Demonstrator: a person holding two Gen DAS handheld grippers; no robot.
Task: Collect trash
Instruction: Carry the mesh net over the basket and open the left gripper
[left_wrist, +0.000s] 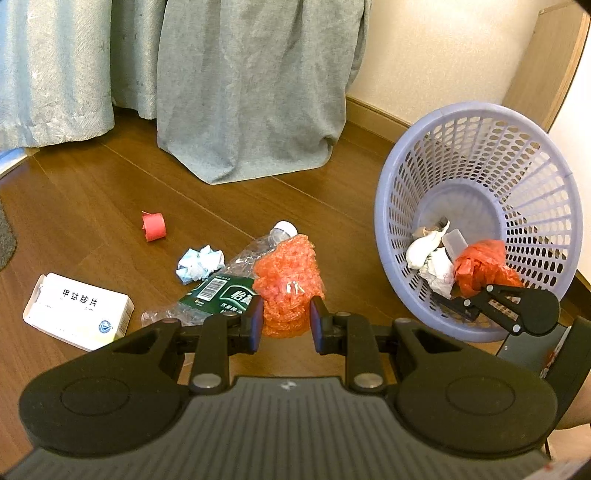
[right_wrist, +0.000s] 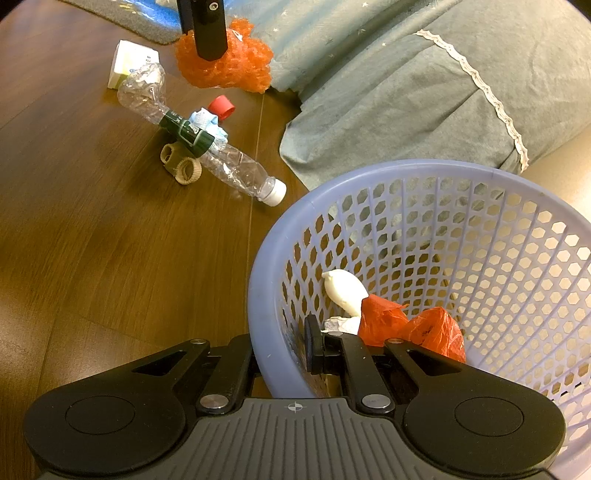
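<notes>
An orange foam net (left_wrist: 286, 280) is pinched between the blue pads of my left gripper (left_wrist: 286, 323), which is shut on it just above the floor. In the right wrist view the net (right_wrist: 236, 70) hangs under one left finger (right_wrist: 207, 33). A lilac mesh basket (left_wrist: 384, 221) is tilted toward me. My right gripper (right_wrist: 282, 350) is shut on the basket's near rim (right_wrist: 266, 266), one finger inside and one outside. White crumpled paper (right_wrist: 345, 290) and an orange plastic bag (right_wrist: 428, 328) lie inside.
On the wooden floor lie a crushed clear bottle with a green label (right_wrist: 207, 147), a blue-white tissue wad (left_wrist: 201, 264), a red cap (left_wrist: 154, 226), a white medicine box (left_wrist: 79, 312) and beige rings (right_wrist: 183, 168). Grey-green curtains (left_wrist: 251, 92) hang behind, reaching the floor.
</notes>
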